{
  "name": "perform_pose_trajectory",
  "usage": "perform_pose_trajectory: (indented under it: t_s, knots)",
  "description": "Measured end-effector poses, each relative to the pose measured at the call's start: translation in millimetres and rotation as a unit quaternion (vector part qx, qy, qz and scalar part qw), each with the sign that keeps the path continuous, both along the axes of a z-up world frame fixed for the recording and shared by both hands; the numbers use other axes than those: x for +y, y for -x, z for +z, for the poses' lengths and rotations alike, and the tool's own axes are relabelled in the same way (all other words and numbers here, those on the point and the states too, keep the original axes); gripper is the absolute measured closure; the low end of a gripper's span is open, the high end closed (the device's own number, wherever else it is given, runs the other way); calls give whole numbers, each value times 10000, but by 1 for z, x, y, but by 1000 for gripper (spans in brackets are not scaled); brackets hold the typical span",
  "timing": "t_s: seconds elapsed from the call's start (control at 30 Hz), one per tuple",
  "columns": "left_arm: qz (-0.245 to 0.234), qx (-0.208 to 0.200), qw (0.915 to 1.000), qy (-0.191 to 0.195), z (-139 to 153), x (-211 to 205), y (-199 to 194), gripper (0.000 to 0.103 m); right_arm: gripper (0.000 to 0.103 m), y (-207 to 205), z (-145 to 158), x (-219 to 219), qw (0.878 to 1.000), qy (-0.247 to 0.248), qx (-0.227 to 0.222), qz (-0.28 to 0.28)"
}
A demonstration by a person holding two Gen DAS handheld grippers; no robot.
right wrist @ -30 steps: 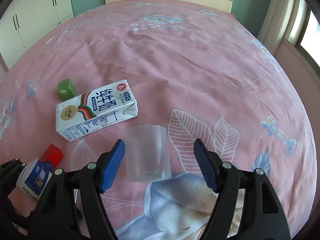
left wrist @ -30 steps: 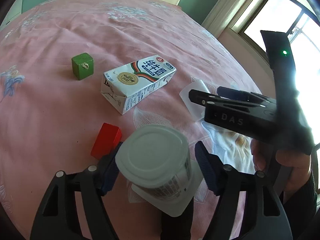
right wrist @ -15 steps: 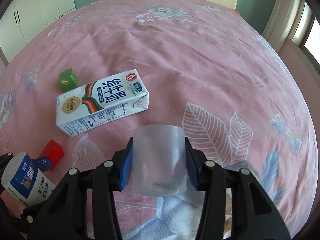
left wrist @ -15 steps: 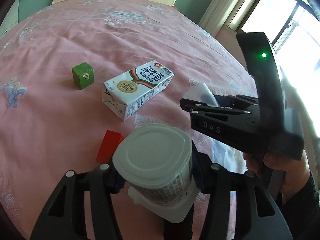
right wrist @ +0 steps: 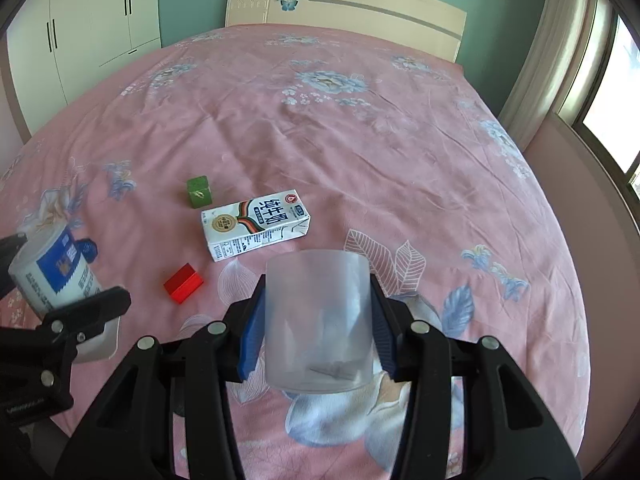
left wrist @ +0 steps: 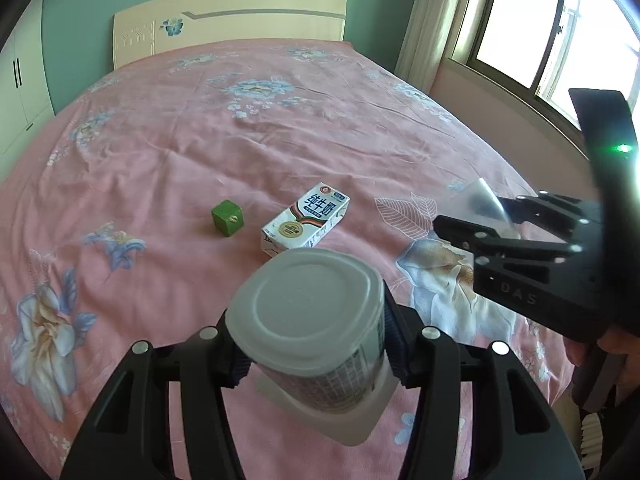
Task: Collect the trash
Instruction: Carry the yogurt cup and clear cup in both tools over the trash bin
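Blue pads of my left gripper [left wrist: 316, 344] are clamped on the sides of a white yogurt tub [left wrist: 310, 328], its base turned toward the lens and its wide rim hanging below. My right gripper [right wrist: 318, 328] squeezes a clear plastic cup [right wrist: 318, 320] between its own blue pads; the cup's thin wall looks soft, so I judge it could buckle or slip under much more pressure. In both hands the jaws closed onto these pieces within the last second and now hold firm. Both pieces hang clear of the pink floral bedspread [right wrist: 360, 140].

To do this lift well, I should keep each grip steady, neither tightening nor loosening, and carry the two apart so they do not knock together. I see no bin in either view, so I cannot tell where they must go; I would turn slowly until one shows.

Out on the bedspread, a milk carton [right wrist: 256, 224] lies on its side, probably the next piece of trash. Just beyond it sits a green cube [right wrist: 198, 192], and nearer my left side a red block [right wrist: 183, 282]; those look like toys, not trash.
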State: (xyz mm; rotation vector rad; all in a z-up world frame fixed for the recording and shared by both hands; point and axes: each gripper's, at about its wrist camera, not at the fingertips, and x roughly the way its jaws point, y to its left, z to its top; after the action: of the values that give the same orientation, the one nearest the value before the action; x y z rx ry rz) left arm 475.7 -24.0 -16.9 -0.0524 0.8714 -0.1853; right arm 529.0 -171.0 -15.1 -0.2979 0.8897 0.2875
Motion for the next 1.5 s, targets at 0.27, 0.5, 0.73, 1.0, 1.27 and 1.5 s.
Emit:
perform_pose_trajectory:
  t_s: [0.27,0.5,0.73,1.0,1.27,1.5]
  knots:
    - [41,-359,9980,-510,56,10,48,47,55,75,64,0,9991,78,-408,73]
    - [11,-713,9945,-772,99,15,100,47,55,146,110,5,9965,106,-803,200]
    - [5,-986,9904,-972,131,17,148,47,55,208,145,2,9937,52,-1086,271]
    - [-55,-1195,9853,-1221,150,16,196,47,55,266,169,-9,9912,24,-1301,244]
    - [-234,-1259,9822,-1376,148,13,235,47,55,312,171,-12,9899,26,-1374,334]
    - [-377,-1099,9815,-1518,123,13,259,47,55,343,148,-6,9912,-10,-1216,522]
